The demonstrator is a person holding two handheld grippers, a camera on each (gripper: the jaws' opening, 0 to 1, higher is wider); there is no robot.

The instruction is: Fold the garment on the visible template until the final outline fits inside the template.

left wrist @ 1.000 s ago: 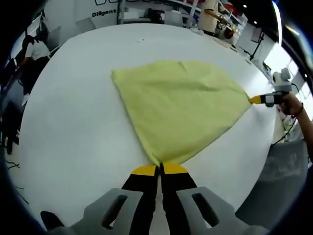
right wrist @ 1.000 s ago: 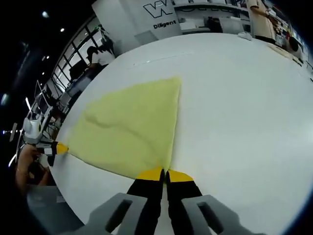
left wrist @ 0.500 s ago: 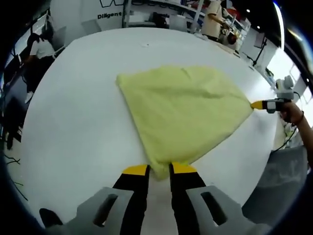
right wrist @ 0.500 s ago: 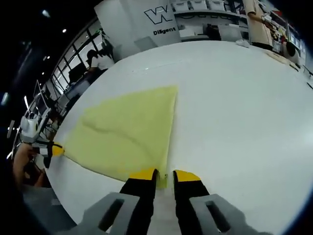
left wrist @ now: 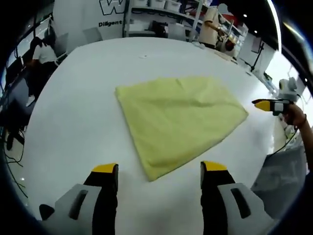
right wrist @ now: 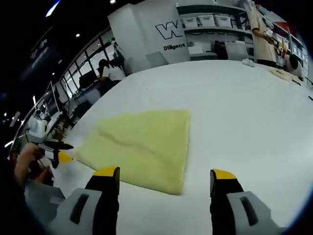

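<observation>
Two grippers are seen with jaws spread wide and nothing between them. The left gripper (left wrist: 159, 172) is held low over the table (left wrist: 68, 122), its jaws apart on either side of the near corner of the cloth (left wrist: 178, 120) without touching it. The right gripper (right wrist: 165, 177) hangs the same way over its own near corner of the cloth (right wrist: 142, 147).

The cloth, a pale yellow piece, lies flat on the white table, roughly four-sided, with a shallow crease running across its upper part. It rests free of both grippers. No template outline can be made out on the table, so whether the cloth fits inside it cannot be told.

In the left gripper view the right gripper (left wrist: 266, 105) is seen at the far side, held in a hand (left wrist: 292, 113), with its yellow tip just off the cloth's right corner. In the right gripper view the left gripper (right wrist: 57, 156) is seen just beside the cloth's left corner.

The wide jaws and the clear gap to the fabric suggest that the cloth is laid down and let go, so that a fold may be judged or a new grip chosen. People and shelving are seen beyond the table.
</observation>
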